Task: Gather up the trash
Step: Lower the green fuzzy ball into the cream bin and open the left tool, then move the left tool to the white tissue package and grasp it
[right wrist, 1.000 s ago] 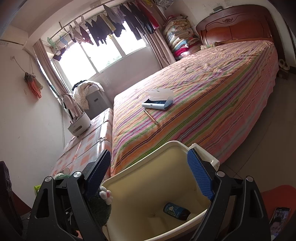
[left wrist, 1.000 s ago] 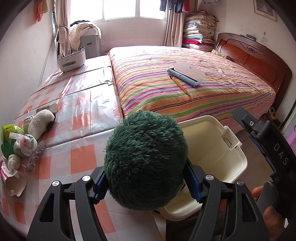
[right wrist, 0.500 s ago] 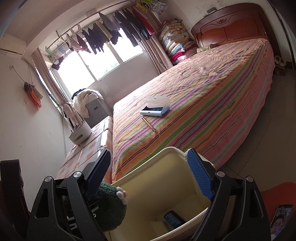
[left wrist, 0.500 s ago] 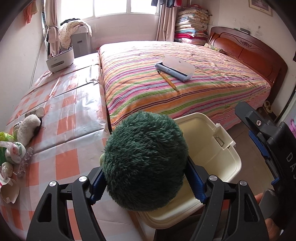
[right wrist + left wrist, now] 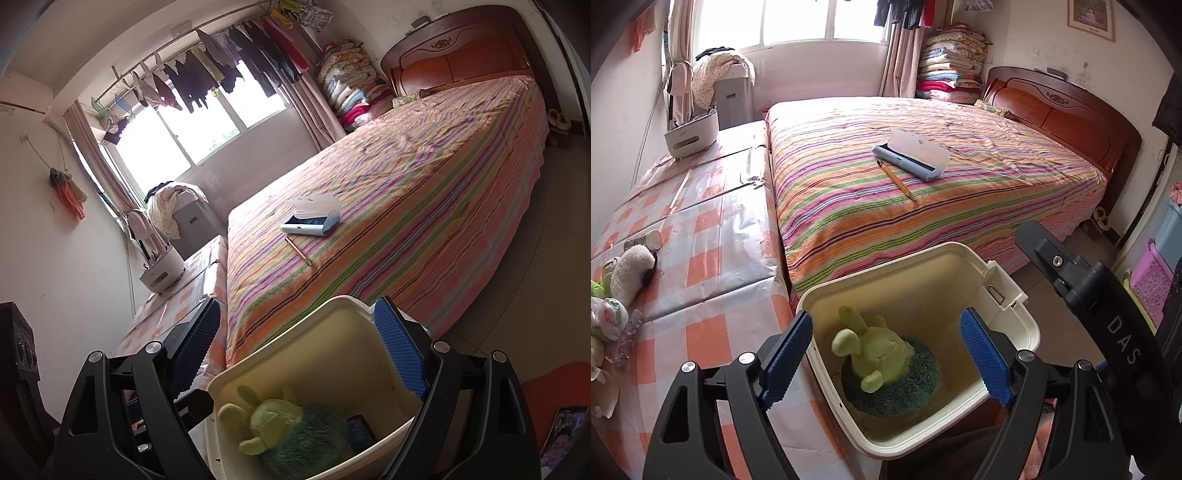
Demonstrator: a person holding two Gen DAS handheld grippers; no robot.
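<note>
Change: since a second ago we see the fuzzy dark-green plush toy with pale-green limbs [image 5: 886, 369] has left our left gripper [image 5: 886, 360] and lies in the bin.
Bin: cream plastic trash bin [image 5: 1008, 295], beside the striped bed [image 5: 923, 192].
Left jaws: released, still opening, nothing between the pads.
Right gripper [image 5: 299, 354]: jaws wide apart, gripping nothing.
Table: checked orange-and-white table [image 5: 701, 266] holds leftover clutter.

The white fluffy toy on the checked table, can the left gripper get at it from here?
Probably yes. The left gripper hangs over the bin, jaws opening and empty, and the white fluffy toy lies uncovered on the checked table beside it.
</note>
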